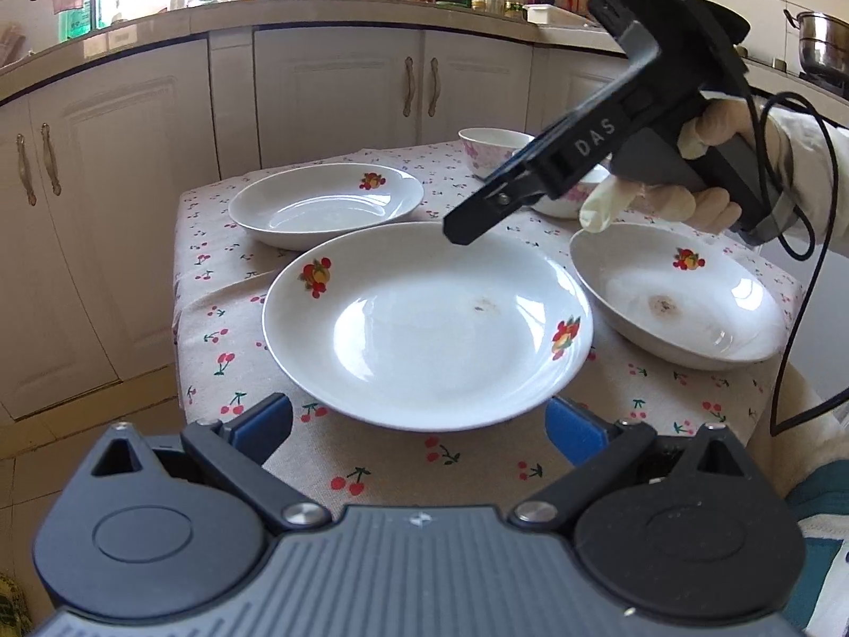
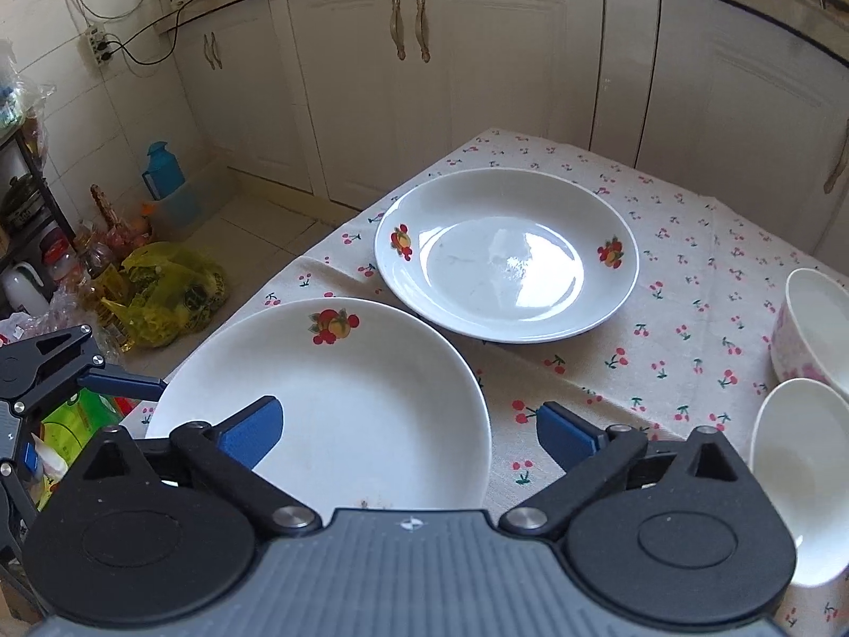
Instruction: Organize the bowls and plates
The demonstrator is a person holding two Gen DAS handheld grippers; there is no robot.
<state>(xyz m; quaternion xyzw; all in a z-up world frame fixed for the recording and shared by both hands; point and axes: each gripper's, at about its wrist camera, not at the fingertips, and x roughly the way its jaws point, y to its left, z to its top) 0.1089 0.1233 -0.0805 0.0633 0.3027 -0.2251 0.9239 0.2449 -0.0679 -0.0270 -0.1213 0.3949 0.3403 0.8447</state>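
A large white plate [image 1: 424, 324] with fruit decals lies in the middle of the cherry-print tablecloth [image 1: 371, 472]. My left gripper [image 1: 419, 427] is open, and the plate's near rim sits just ahead of its blue pads. A gloved hand holds my right gripper [image 1: 477, 217] above the plate's far right rim. In the right wrist view the right gripper [image 2: 411, 435] is open over this plate [image 2: 345, 398], with nothing between its pads. A second plate [image 1: 326, 204] [image 2: 507, 255] lies further back. A stained plate [image 1: 674, 297] lies at the right. Two bowls [image 2: 817, 329] [image 2: 796, 478] stand close together.
The table's left edge [image 1: 178, 318] drops to a tiled floor with bags and bottles [image 2: 170, 292]. White cabinets [image 1: 339, 90] stand behind the table. The left gripper's blue finger [image 2: 127, 385] shows at the near plate's left rim. A black cable [image 1: 790, 329] hangs from the right gripper.
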